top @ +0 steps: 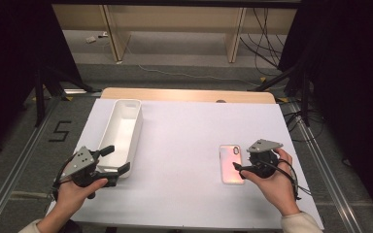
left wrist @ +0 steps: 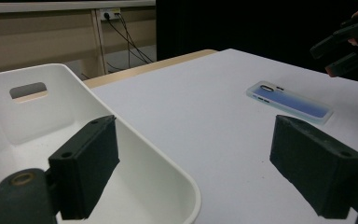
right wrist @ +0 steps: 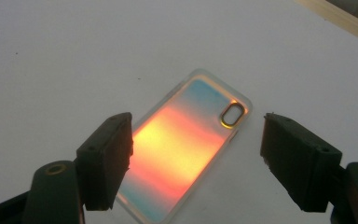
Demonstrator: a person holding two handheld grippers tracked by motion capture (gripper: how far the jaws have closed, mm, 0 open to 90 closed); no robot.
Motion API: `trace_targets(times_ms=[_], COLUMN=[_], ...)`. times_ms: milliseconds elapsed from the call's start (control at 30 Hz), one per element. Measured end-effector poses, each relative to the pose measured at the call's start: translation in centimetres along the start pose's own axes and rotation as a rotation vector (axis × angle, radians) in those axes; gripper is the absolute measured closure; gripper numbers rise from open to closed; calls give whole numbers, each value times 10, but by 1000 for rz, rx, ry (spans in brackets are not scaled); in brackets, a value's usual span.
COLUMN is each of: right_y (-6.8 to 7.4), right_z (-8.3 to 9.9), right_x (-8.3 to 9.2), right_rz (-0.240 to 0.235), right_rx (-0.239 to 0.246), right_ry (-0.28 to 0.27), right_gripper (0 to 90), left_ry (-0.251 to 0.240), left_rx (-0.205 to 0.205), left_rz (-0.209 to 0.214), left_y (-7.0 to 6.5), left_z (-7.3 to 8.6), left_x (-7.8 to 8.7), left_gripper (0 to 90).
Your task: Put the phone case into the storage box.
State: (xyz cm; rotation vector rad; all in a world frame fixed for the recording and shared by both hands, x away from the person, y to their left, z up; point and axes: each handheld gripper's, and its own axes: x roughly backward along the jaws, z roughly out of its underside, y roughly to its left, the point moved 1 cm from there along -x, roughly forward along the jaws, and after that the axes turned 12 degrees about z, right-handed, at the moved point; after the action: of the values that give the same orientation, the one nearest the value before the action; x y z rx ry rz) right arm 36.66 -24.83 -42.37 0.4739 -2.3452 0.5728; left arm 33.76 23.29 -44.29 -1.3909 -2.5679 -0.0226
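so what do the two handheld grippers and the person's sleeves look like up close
Both the left gripper and the right gripper have black bodies, each topped by a grey three-cornered plate dotted with small holes. Each has two blocky black jaws with screw holes. A black cable loops from the right one. The sleeves are cream-coloured.
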Motion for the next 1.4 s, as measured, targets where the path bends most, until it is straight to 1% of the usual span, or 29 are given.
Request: trace_targets(times_ms=[33,133,167,200,267,300,333,367,467,500,533,567,600,633,667,700,733,800,833,867,900,967,1067,1167,1200,1333,1400], right_y=[0,2,4,3,4,5,5,6,9,12,15,16,18,21,23,26,30,34,36,36,37,38,38,37,36,35,35], right_z=[0,-1,-2,-1,-1,-2,-2,-2,-2,-1,-1,0,-1,0,0,1,2,3,3,3,3,4,4,3,3,1,1], right_x=[1,7,9,9,10,11,10,9,7,5,5,3,1,-1,-3,-5,-7,-12,-14,-17,-19,-24,-29,-31,-32,-37,-40], right_rz=[4,-10,-16,-20,-27,-40,-45,-52,-96,-95,-107,-116,-136,-140,-149,-160,-173,-173,-175,-169,-168,-157,-154,-149,-149,-143,-135], right_rx=[26,44,23,52,64,60,82,90,139,138,148,181,219,258,280,321,344,420,441,461,473,496,522,534,535,539,553], right_ry=[-15,-11,0,-11,-9,5,0,4,27,26,52,65,95,127,139,156,193,224,245,250,263,283,296,306,305,318,328], right_gripper=[266,264,264,264,263,263,264,264,271,271,271,271,274,276,277,278,282,290,293,295,297,306,312,316,317,321,324], left_ry=[-2,-3,-2,-5,-2,-1,-1,0,-3,-4,-3,-2,-5,-1,0,-1,0,0,-1,0,0,1,-1,3,5,0,0], left_rx=[2,6,7,10,9,10,11,10,14,12,11,11,9,7,0,6,2,4,5,5,10,5,6,11,5,9,8], left_rz=[1,1,0,3,1,2,2,2,1,1,2,2,4,2,5,2,3,2,3,3,3,3,2,3,3,2,1], left_y=[0,0,1,1,1,0,0,1,1,1,1,1,1,1,1,1,1,1,1,1,0,1,1,0,1,1,1], left_z=[0,0,0,0,0,0,0,0,0,0,0,0,0,0,0,0,0,0,0,0,0,0,0,0,0,0,0], left_x=[0,0,0,-1,-2,-2,-2,-2,-1,-1,-1,-1,-1,-1,-1,-1,-2,-2,-2,-2,-2,-2,-2,-2,-2,-2,-2], left_gripper=[145,144,145,145,145,145,145,145,145,145,145,145,145,145,145,145,145,144,145,145,145,145,145,145,145,145,145])
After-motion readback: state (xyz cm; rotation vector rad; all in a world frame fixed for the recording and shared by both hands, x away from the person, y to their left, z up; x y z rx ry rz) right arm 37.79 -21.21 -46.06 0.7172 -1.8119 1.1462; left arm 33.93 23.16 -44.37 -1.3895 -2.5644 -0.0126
